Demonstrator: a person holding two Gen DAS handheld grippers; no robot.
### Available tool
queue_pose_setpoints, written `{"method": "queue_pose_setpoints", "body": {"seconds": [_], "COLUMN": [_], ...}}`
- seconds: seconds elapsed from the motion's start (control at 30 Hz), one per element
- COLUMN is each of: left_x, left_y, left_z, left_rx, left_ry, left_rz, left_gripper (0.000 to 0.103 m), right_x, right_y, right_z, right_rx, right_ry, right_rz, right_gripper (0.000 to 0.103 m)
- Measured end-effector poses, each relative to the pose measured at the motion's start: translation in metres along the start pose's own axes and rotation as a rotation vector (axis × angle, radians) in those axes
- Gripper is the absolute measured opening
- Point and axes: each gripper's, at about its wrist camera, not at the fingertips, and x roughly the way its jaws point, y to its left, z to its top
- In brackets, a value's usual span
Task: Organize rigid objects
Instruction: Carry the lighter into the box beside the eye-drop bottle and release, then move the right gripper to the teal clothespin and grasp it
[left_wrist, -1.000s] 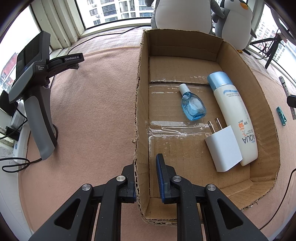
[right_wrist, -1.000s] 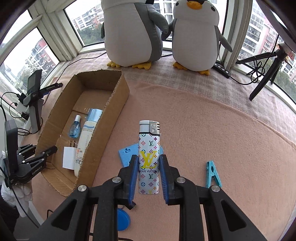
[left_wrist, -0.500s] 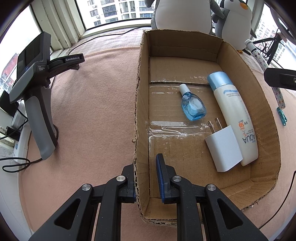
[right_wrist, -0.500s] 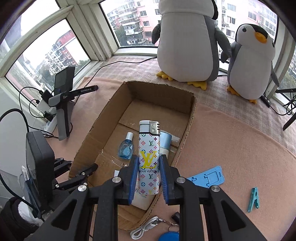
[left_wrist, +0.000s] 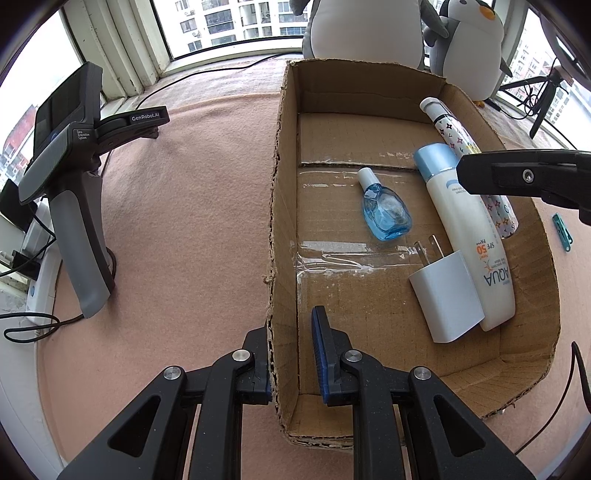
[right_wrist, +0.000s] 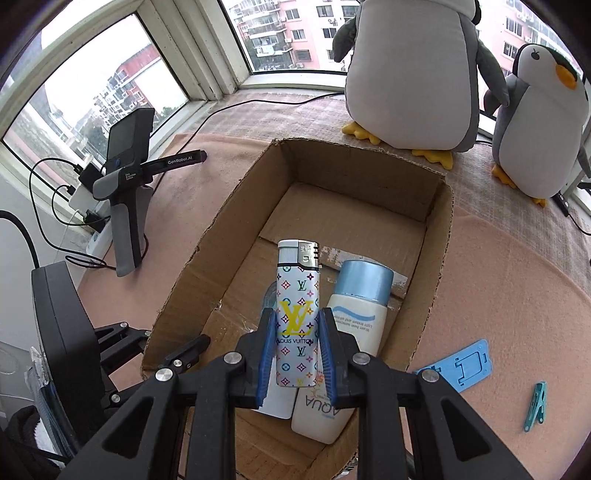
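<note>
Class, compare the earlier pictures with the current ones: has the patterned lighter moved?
Yes. The lighter, clamped in the right gripper, has travelled from over the pink cloth to above the cardboard box, over the sunscreen bottle.

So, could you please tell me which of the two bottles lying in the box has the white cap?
The small blue glass bottle has it. The tall white sunscreen bottle beside it wears a light blue cap instead.

White monogram-patterned lighter (right_wrist: 297, 317), blue dropper bottle (left_wrist: 386, 212), brown cardboard box (left_wrist: 284, 236), pink cloth (left_wrist: 184, 221)

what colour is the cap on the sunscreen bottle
Light blue cap on the white sunscreen bottle; right wrist view shows it best.
</note>
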Motion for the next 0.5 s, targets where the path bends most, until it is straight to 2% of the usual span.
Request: {"method": "queue_pose_setpoints", "body": {"seconds": [0.1, 0.17, 0.23, 0.5], "left_x": [0.000, 0.000, 0.000, 0.000], "left_y": [0.000, 0.000, 0.000, 0.000], "left_z": [0.000, 0.000, 0.000, 0.000], "left_rx": [0.000, 0.000, 0.000, 0.000], "left_ry": [0.000, 0.000, -0.001, -0.001], "left_rz": [0.000, -0.001, 0.000, 0.000], "left_gripper": [0.018, 0.018, 0.018, 0.018], "right_x": [0.001, 0.000, -0.004, -0.017], "right_y": [0.001, 0.001, 0.001, -0.002], "right_z": [0.000, 0.001, 0.001, -0.004], "right_rx": [-0.002, -0.003, -0.006, -0.006], "right_ry": [0.005, -0.002, -0.018, -0.037], "right_rz": [0.019, 0.008, 0.001, -0.004], "right_gripper": [0.021, 0.040, 0.049, 0.049]}}
